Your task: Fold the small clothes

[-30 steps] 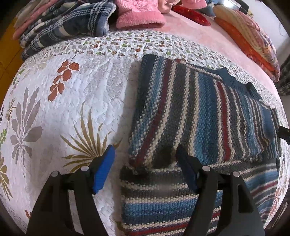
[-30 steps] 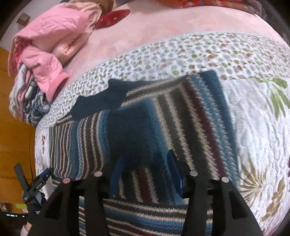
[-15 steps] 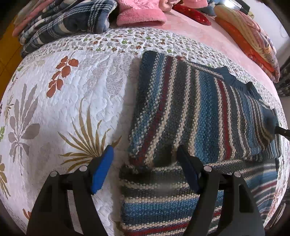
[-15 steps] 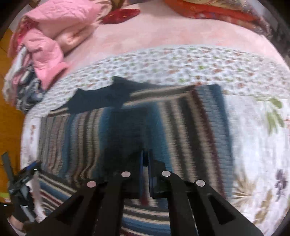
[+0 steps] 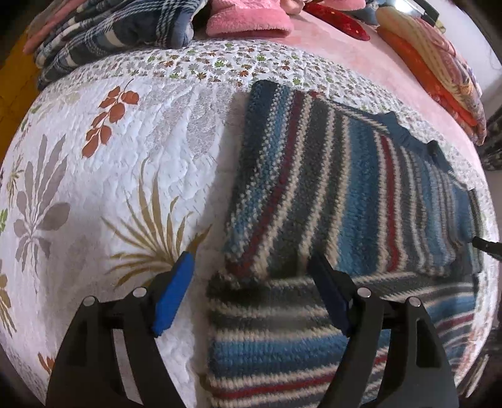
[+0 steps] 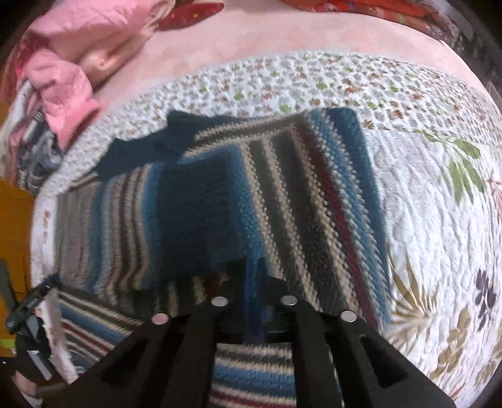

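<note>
Item: striped knit sweater (image 5: 339, 188) — blue, grey, cream and dark red bands, lying on the floral quilt (image 5: 103, 175) that covers the bed. Its upper part is folded over the lower; a banded strip of the lower layer shows along the near edge, and the dark collar sits at the far edge.

Left tongs (image 5: 251, 292): spread wide, holding nothing, blue pads straddling the near left corner of the folded layer, one pad over bare quilt, the other over knit.

Right tongs (image 6: 254, 309): drawn together at the near edge of the fold; blue knit appears to sit between the tips, though the tips are dark and blurred, so a firm pinch is likely but not certain.

Surroundings: plaid garment (image 5: 119, 34) and pink garment (image 5: 248, 18) stacked at the far side, well apart from the sweater.

Risks, as judged:
- One-sided lift — with only the right tongs gripping, raising the edge would skew the fold and drag the left corner out of line.
- Thick, loose knit could slip from a shallow pinch, or the tongs could take only the top layer and peel the fold open.
- The left tongs, closing where they stand, might catch quilt along with sweater.
</note>
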Demonstrator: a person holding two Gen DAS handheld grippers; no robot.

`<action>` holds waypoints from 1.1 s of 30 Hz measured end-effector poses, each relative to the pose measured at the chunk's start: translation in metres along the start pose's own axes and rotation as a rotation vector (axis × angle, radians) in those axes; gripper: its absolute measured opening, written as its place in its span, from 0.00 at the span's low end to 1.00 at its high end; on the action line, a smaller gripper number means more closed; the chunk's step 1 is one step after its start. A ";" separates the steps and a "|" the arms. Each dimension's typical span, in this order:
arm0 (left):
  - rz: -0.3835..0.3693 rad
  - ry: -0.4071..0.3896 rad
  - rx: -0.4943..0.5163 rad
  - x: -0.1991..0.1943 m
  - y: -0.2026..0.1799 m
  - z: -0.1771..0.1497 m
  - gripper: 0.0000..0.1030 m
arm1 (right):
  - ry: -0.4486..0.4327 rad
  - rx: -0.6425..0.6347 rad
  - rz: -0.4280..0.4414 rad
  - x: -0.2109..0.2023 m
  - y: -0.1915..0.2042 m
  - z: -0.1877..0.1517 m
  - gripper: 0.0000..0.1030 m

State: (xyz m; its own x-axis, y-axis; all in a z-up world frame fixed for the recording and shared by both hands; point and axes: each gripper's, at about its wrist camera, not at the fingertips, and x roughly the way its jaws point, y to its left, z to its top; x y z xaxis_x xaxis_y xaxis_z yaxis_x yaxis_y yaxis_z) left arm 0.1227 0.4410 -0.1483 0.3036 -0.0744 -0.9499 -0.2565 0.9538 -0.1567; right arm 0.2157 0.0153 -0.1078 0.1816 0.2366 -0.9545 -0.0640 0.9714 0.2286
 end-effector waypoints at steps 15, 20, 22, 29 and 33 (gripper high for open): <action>-0.001 0.144 0.052 -0.084 0.007 -0.142 0.79 | -0.066 -0.034 0.041 -0.120 -0.020 -0.151 0.59; 0.004 0.185 0.022 -0.088 0.018 -0.209 0.79 | -0.027 0.001 0.052 -0.122 -0.038 -0.218 0.65; -0.003 0.196 -0.012 -0.086 0.026 -0.232 0.79 | 0.013 0.011 0.037 -0.115 -0.049 -0.247 0.65; -0.036 0.266 -0.083 -0.073 0.034 -0.274 0.79 | 0.127 0.090 0.014 -0.091 -0.074 -0.300 0.65; -0.029 0.271 -0.084 -0.070 0.032 -0.280 0.79 | 0.173 0.089 0.020 -0.081 -0.069 -0.314 0.65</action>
State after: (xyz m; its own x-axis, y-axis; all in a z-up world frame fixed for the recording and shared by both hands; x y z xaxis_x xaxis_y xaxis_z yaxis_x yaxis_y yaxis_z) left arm -0.1637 0.3950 -0.1625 0.0589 -0.1873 -0.9805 -0.3299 0.9234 -0.1962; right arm -0.1027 -0.0771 -0.1068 0.0095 0.2568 -0.9664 0.0225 0.9662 0.2570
